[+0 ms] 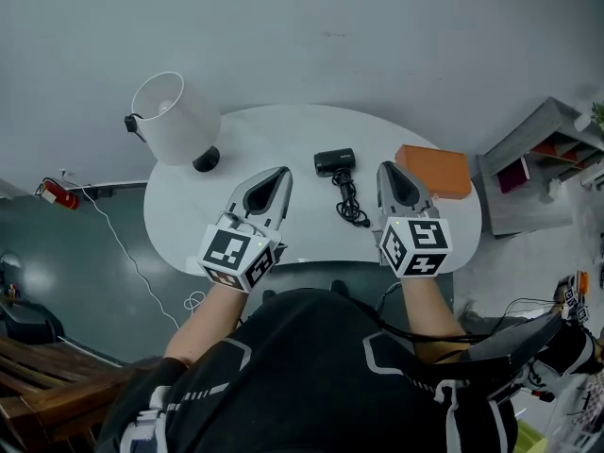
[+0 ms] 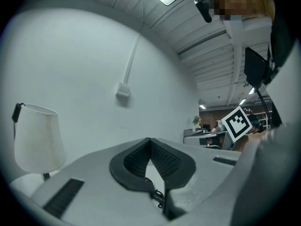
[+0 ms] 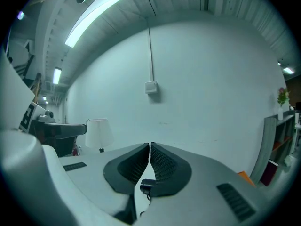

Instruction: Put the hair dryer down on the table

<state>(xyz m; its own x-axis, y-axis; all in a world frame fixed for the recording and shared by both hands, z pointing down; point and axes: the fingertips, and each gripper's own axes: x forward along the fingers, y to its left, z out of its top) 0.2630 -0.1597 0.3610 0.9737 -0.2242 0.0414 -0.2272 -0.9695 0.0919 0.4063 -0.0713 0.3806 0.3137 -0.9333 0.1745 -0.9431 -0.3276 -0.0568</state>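
- The hair dryer, black, lay on the white desk near its far edge, between the two grippers and ahead of them, touching neither.
- Its cord lay in a loose tangle on the desk just on the person's side of it.
- The left gripper hung over the desk's near-left part; its fingers met at the tips with nothing held between them.
- The right gripper hung over the near-right part; its fingers were pressed together at the tips and likewise empty.
- An orange box sat at the desk's right end, just beside the right gripper; whether anything was in it could not be told.
- A lamp with a white shade stood at the desk's far-left corner, well apart from the hair dryer.
- A grey shelf unit stood off the desk's right end; one compartment held a flat magenta item, and another held reddish things too small to make out.
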